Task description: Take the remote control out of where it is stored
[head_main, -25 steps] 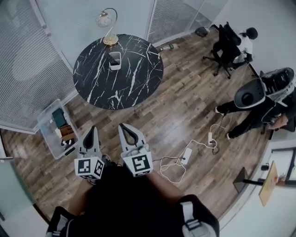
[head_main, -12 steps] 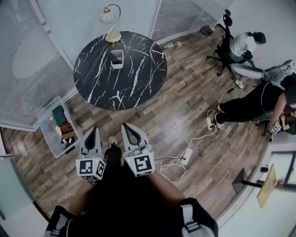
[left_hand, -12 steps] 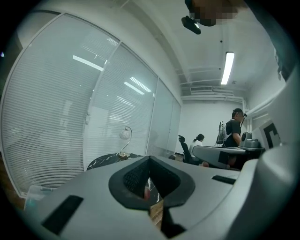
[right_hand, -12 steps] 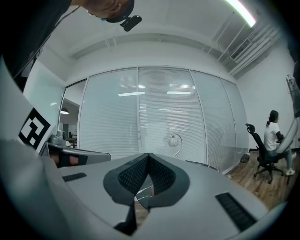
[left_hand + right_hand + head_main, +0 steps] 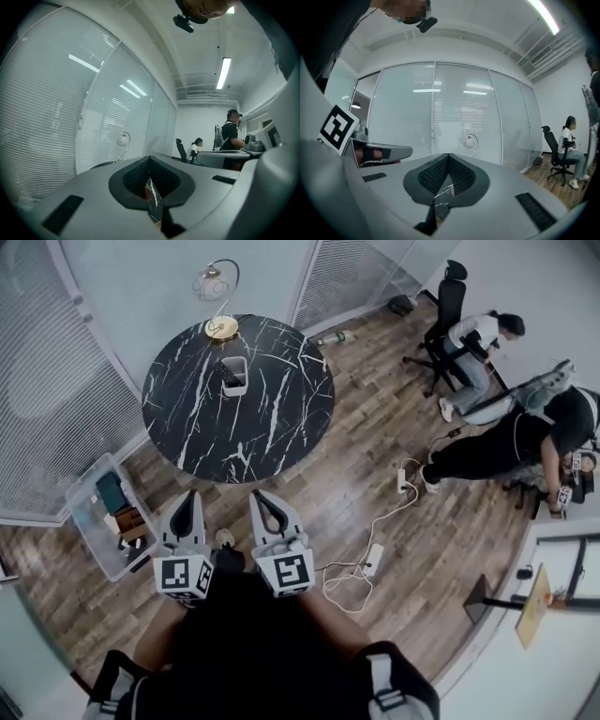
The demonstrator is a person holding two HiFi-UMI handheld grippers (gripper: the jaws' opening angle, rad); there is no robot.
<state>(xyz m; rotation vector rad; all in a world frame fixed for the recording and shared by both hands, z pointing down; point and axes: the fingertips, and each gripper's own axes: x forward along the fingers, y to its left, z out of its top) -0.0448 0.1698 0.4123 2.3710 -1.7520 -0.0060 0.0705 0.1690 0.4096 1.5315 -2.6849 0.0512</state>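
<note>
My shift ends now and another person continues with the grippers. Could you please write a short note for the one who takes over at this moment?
Left gripper: shut, empty.
Right gripper: shut, empty. Both are held side by side in front of the body, pointing toward the round table.
Remote control: the dark item in the white holder on the table's far side, near the lamp.
Done: nothing yet; the remote is untouched.
Left: get within reach of the table, open one gripper, lift the remote out of the holder.
</note>
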